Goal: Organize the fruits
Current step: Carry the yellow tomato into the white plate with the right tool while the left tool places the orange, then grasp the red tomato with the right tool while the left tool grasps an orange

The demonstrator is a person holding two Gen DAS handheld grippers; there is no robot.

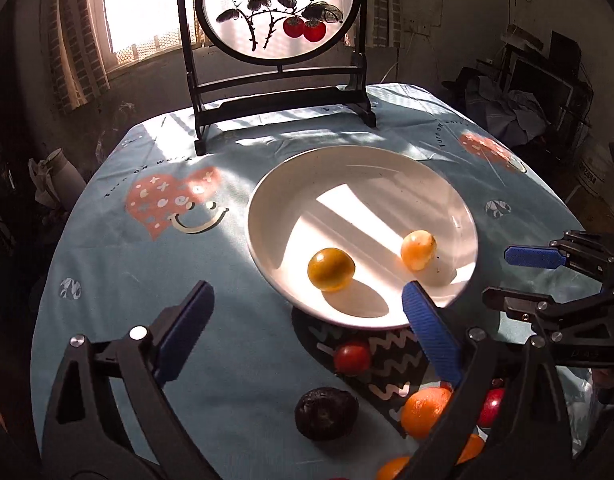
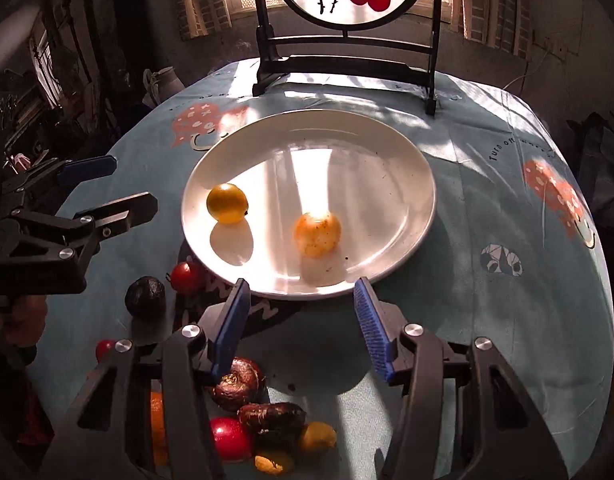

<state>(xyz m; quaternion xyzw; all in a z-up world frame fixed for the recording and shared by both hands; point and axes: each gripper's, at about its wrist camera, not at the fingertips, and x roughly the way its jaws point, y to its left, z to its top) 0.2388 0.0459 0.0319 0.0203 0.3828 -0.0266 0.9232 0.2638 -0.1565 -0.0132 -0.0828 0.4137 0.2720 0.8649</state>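
In the left wrist view, the left gripper (image 1: 307,312) has its two blue fingers (image 1: 429,330) spread wide with nothing between them. Just ahead of the fingertips a white plate (image 1: 347,168) sits on the cloth-covered surface (image 1: 127,272) and holds two fruits: a yellow-orange fruit (image 1: 331,269) and a paler orange fruit (image 1: 418,249). Nearer than the fingertips lie one red tomato (image 1: 352,357), one dark wrinkled fruit (image 1: 326,413) and one orange (image 1: 423,412); more orange and red pieces are half hidden behind the right finger's frame, so their count is unclear. The right gripper (image 1: 519,276) reaches in from the right edge, partly cut off. In the right wrist view, the right gripper's fingers (image 2: 371,330) stand released, empty, with the plate's near rim just beyond them. The same two fruits rest on the plate. Below the fingers sits a heap of dark, red and yellow fruits (image 2: 267,416), overlapping and partly covered by the frame, hard to count.
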